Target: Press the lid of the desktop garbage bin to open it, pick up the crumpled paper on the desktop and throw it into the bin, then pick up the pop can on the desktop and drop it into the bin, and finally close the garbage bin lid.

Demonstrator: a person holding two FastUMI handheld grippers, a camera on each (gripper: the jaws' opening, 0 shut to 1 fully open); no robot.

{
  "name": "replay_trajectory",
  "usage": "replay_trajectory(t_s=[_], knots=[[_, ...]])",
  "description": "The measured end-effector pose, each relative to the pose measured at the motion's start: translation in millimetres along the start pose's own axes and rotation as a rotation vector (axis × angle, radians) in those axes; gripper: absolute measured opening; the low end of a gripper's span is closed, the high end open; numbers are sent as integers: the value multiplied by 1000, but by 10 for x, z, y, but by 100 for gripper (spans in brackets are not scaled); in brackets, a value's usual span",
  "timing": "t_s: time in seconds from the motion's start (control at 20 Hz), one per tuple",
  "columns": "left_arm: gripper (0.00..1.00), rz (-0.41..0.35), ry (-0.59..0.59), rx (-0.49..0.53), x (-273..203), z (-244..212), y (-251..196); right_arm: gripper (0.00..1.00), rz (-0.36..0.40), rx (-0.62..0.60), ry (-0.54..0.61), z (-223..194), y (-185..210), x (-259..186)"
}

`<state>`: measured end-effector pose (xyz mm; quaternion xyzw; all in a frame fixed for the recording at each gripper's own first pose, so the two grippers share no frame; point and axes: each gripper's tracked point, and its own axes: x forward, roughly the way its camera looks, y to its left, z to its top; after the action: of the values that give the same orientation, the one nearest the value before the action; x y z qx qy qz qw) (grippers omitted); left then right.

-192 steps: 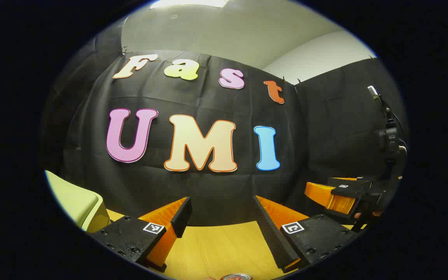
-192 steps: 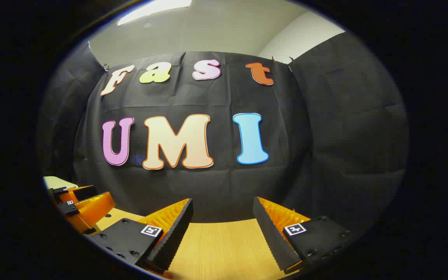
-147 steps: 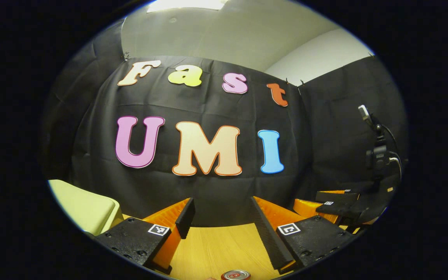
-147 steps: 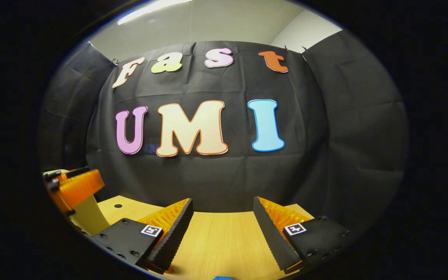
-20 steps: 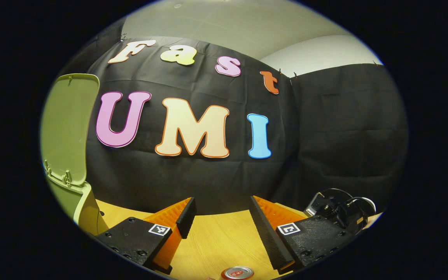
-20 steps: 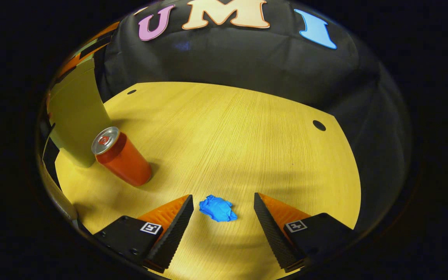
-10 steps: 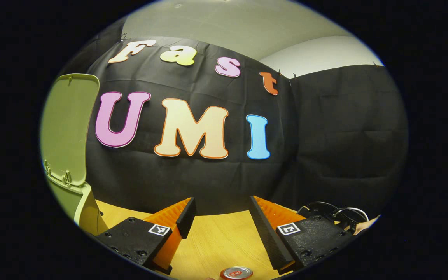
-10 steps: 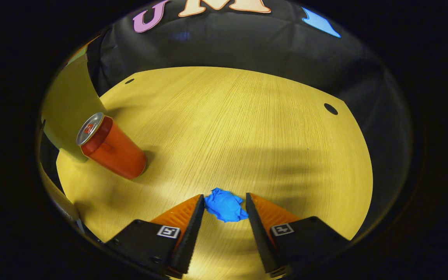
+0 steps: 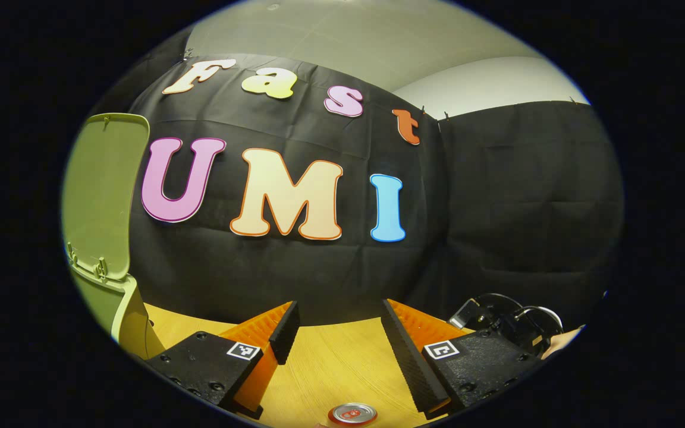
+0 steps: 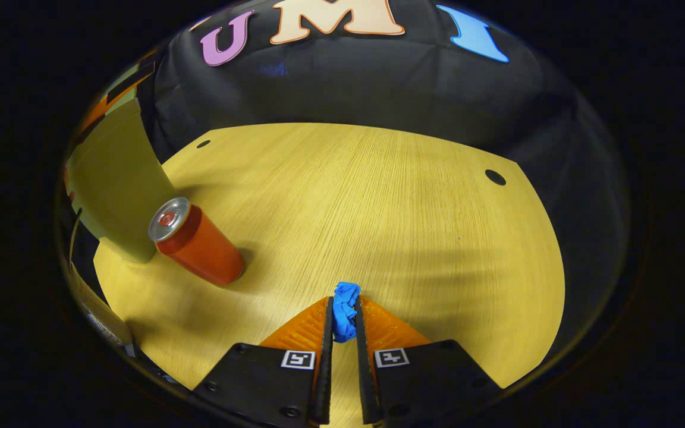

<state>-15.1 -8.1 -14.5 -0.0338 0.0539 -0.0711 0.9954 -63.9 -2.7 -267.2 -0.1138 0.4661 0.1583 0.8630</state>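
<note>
The right gripper (image 10: 342,324) has just closed its fingers (image 10: 323,333) on the blue crumpled paper (image 10: 345,315), which half a second ago still lay loose between them; it looks barely lifted off the desk (image 10: 378,202), if at all. So the paper is caught and should go to the bin (image 10: 119,190) next, its lid (image 9: 104,196) standing open. The right gripper tilts steeply down. The left gripper (image 9: 336,333) points level, fingers apart and empty, above the can (image 10: 200,244).
</note>
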Motion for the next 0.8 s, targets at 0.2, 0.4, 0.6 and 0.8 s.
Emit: replay_trajectory(t_s=[0.2,0.4,0.6,0.8], knots=[[85,0,-26,-5,-196,133,-81,22,-3,11,-50,92,-23,-374],[87,-27,-64,7,-586,365,-244,22,-20,-1,-123,291,7,-762],[86,-26,-60,61,-1170,418,-270,22,19,-41,-205,549,297,-1163],[87,8,-9,96,-1711,260,-131,22,78,-141,-292,951,1005,-1430]])
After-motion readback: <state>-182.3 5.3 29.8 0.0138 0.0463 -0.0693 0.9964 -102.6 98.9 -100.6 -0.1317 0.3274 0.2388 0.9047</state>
